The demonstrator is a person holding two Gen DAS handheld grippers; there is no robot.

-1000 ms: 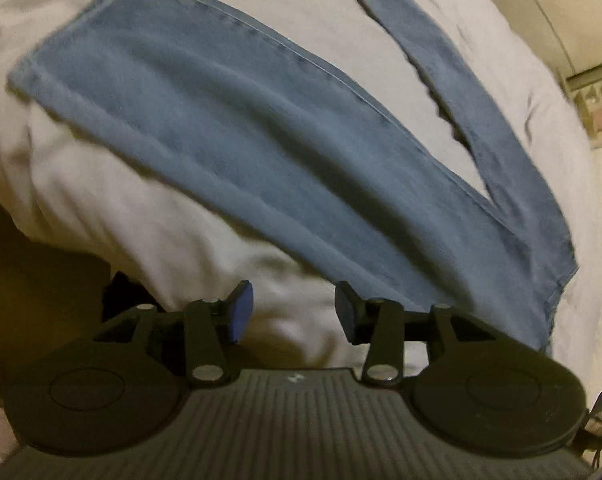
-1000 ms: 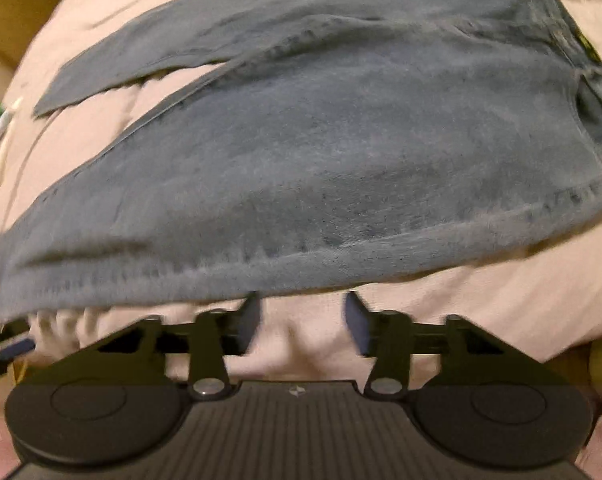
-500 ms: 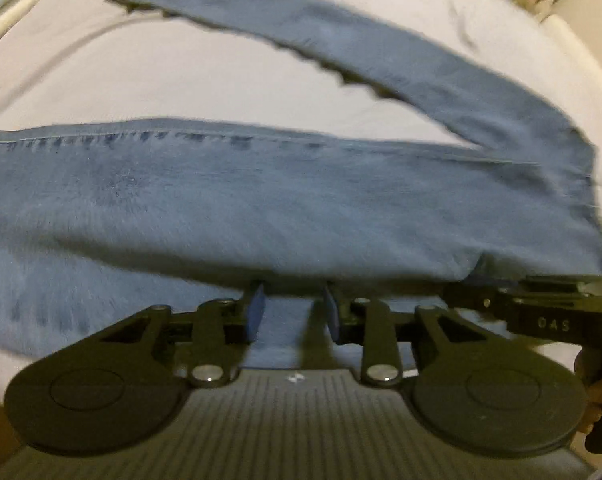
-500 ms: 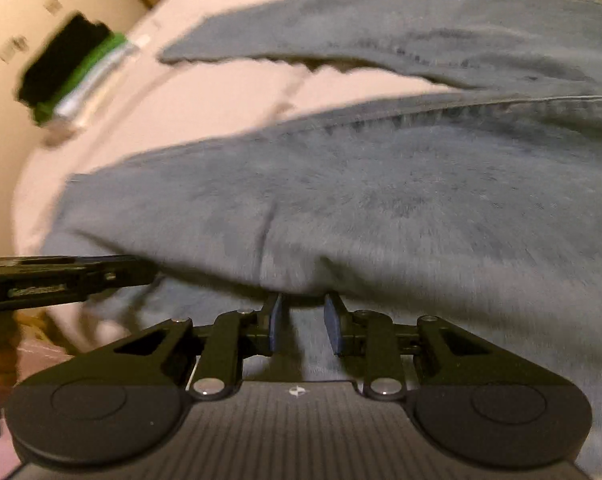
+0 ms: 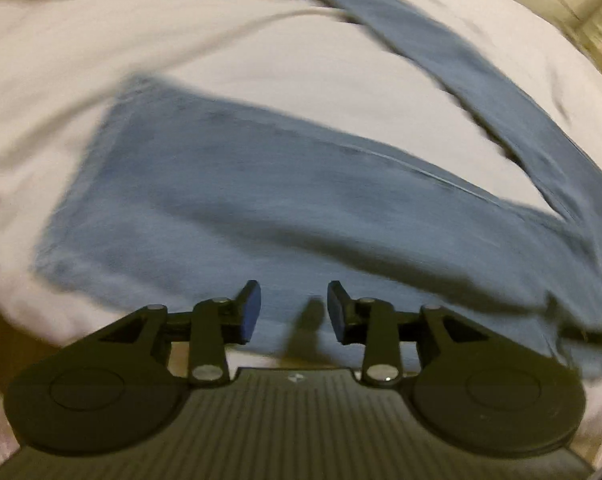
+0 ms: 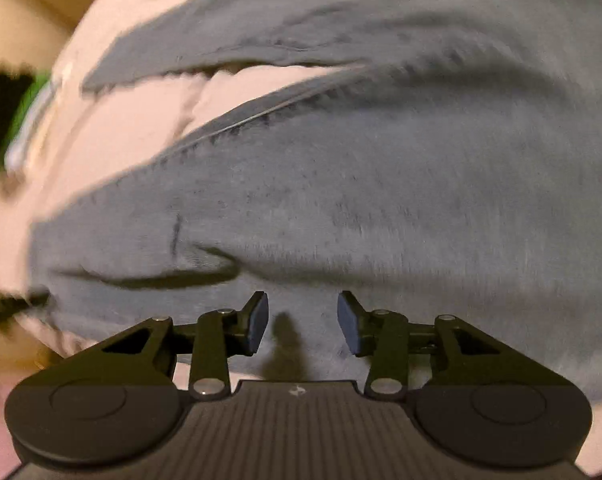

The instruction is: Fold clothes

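Note:
A pair of blue jeans [image 5: 285,200] lies spread on a pale bed cover [image 5: 141,40]. In the left wrist view the near leg runs across the middle, and the far leg [image 5: 453,52] slants from the top to the right. My left gripper [image 5: 294,312] is open over the near leg's front edge, with nothing between its fingers. In the right wrist view the jeans [image 6: 381,184] fill most of the frame, with a shallow crease [image 6: 161,276] at the left. My right gripper [image 6: 303,322] is open just above the denim's near edge. Both views are blurred.
A black and green item [image 6: 5,128] lies at the bed's left side in the right wrist view. A dark streak of the other gripper [image 6: 13,304] shows at the left edge. The bed's edge drops away at the left [image 6: 5,60].
Half a second ago both pairs of fingers were closer together at the near leg's edge. Now they are wider apart, both views have swung, and a crease shows in the near leg.

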